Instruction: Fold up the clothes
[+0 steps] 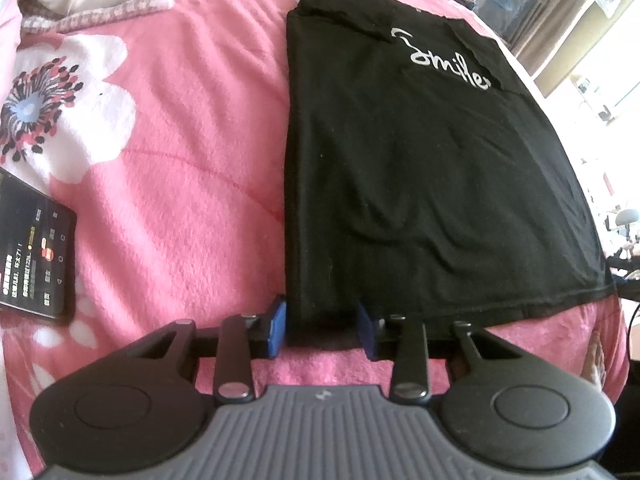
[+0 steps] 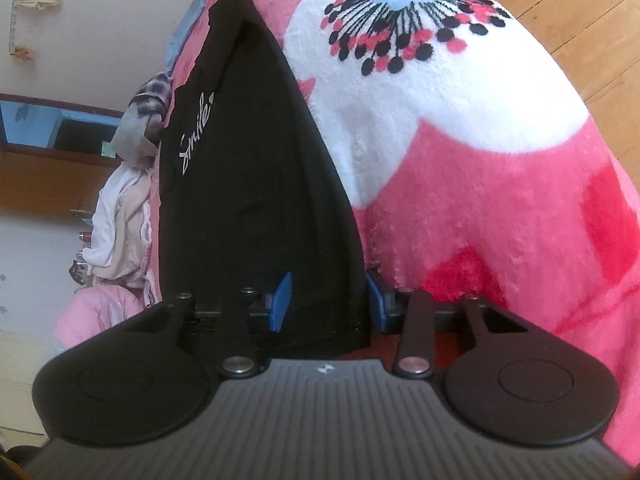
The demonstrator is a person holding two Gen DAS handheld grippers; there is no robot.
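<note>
A phone [image 1: 34, 248] lies at the left, cut off by the frame. The black shirt [image 1: 420, 168] lies flat on the pink blanket [image 1: 192, 184]. Left gripper [image 1: 323, 326] and right gripper [image 2: 329, 300] straddle its near corners; whether their fingers clamp it is unclear.

Black left gripper [image 1: 322, 326] and right gripper [image 2: 328, 300], alike: blue pads [image 1: 279, 326] on the fingertips, flat link arms pinned with silver screws [image 2: 414, 364], round black discs either side, ribbed grey body bearing a small, perhaps white, logo.
</note>
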